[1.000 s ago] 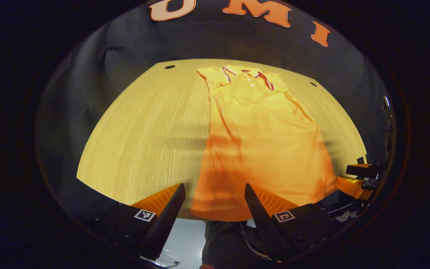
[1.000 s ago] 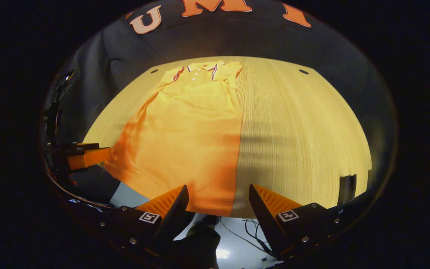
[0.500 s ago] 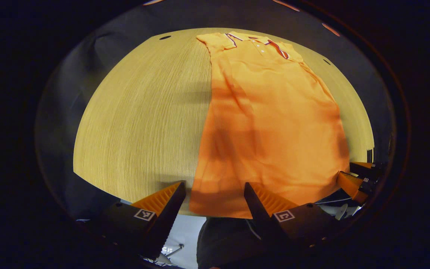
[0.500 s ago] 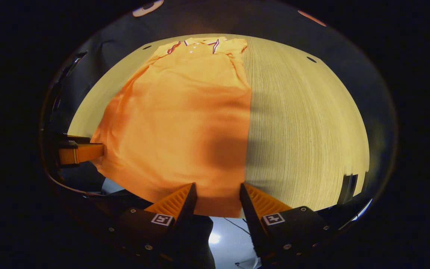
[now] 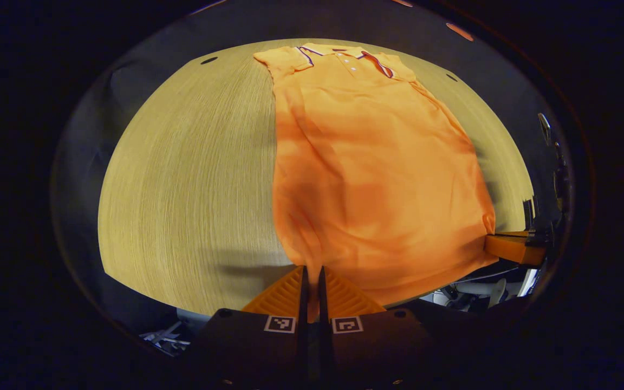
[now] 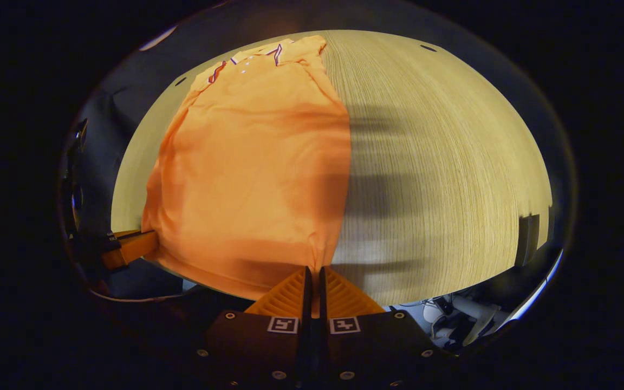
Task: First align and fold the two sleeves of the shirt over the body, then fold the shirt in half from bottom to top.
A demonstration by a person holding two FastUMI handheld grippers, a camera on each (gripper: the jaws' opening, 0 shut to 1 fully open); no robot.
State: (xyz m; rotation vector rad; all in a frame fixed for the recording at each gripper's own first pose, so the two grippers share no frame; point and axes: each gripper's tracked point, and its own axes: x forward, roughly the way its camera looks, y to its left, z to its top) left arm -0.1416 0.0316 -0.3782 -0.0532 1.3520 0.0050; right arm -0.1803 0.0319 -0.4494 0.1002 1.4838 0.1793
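Orange polo shirt (image 5: 366,162) lies flat on the wooden table (image 5: 182,179), sleeves folded in; left gripper (image 5: 312,281) and right gripper (image 6: 312,279) each pinch a bottom hem corner.

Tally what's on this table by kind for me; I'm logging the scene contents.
Shirts: 1, the orange polo shirt lying flat on the wooden table.
Grippers: 2, the left gripper and right gripper, each pinching a bottom hem corner.
Total: 3.
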